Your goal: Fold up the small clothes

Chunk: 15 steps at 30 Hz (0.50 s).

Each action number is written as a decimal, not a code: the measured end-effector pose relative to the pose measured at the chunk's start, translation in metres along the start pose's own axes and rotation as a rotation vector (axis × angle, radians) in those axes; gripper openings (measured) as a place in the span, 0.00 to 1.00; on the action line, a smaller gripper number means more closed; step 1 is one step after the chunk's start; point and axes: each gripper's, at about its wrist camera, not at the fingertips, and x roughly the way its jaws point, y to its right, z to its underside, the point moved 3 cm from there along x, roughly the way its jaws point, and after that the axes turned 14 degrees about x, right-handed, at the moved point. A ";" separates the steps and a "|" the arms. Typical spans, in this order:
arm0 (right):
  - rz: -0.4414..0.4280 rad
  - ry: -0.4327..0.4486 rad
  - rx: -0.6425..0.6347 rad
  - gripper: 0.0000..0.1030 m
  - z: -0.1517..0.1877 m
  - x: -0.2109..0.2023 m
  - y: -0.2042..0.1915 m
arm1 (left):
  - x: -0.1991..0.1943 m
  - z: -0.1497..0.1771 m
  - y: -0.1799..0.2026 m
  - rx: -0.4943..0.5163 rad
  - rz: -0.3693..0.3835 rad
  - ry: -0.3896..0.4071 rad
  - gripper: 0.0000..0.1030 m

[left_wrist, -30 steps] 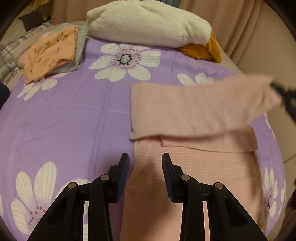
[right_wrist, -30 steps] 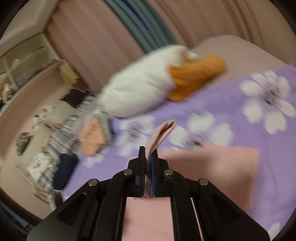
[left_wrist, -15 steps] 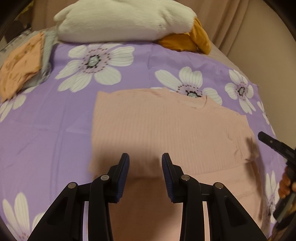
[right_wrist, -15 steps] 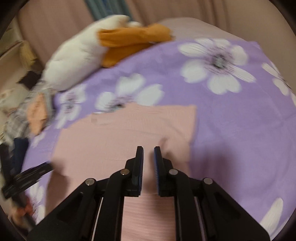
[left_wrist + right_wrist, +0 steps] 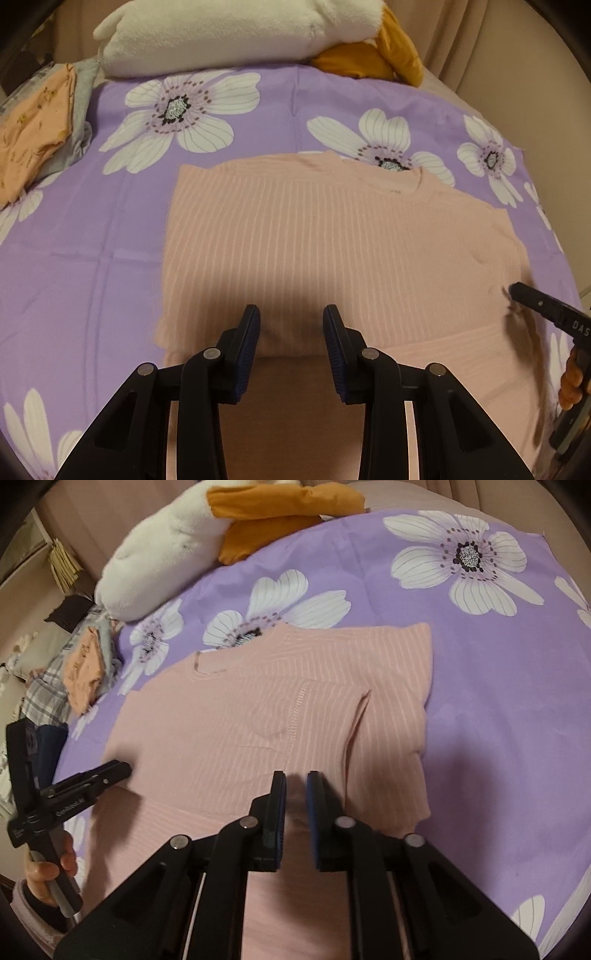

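Note:
A pink ribbed top [image 5: 332, 251] lies flat on the purple flowered bedspread [image 5: 92, 266], its lower part folded up over its body; it also shows in the right wrist view [image 5: 240, 731]. My left gripper [image 5: 291, 321] is open and empty, just above the near folded edge. My right gripper [image 5: 293, 786] is open with a narrow gap, empty, over the top's right part beside the folded sleeve [image 5: 391, 716]. The right gripper shows in the left wrist view [image 5: 535, 302] at the top's right edge; the left gripper shows in the right wrist view [image 5: 92, 779].
A white plush pillow [image 5: 236, 33] and an orange cushion [image 5: 373, 55] lie at the far edge of the bed. A stack of folded orange and grey clothes [image 5: 40, 122] sits at the far left. Beige curtains hang behind.
My right gripper let go of the pink fabric it held a second ago and opened slightly. The folded part now lies flat on the top. Both grippers moved closer over it.

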 end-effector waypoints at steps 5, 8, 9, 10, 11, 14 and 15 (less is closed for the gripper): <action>-0.050 0.014 0.017 0.37 0.020 -0.031 0.003 | -0.022 0.018 0.002 0.012 -0.015 0.003 0.33; -0.052 0.019 0.032 0.42 0.038 -0.048 0.011 | -0.036 0.032 0.000 0.012 -0.030 0.002 0.33; -0.053 0.024 0.039 0.44 0.043 -0.053 0.015 | -0.040 0.036 0.000 0.011 -0.035 0.000 0.33; -0.050 0.029 0.045 0.45 0.048 -0.058 0.019 | -0.045 0.041 0.000 0.010 -0.039 0.000 0.33; -0.044 0.034 0.053 0.46 0.053 -0.064 0.023 | -0.049 0.047 0.000 0.007 -0.041 -0.001 0.33; -0.033 0.036 0.079 0.47 0.069 -0.077 0.035 | -0.060 0.062 0.002 0.004 -0.054 -0.006 0.33; -0.030 0.037 0.086 0.47 0.072 -0.080 0.037 | -0.063 0.067 0.002 0.000 -0.057 -0.005 0.33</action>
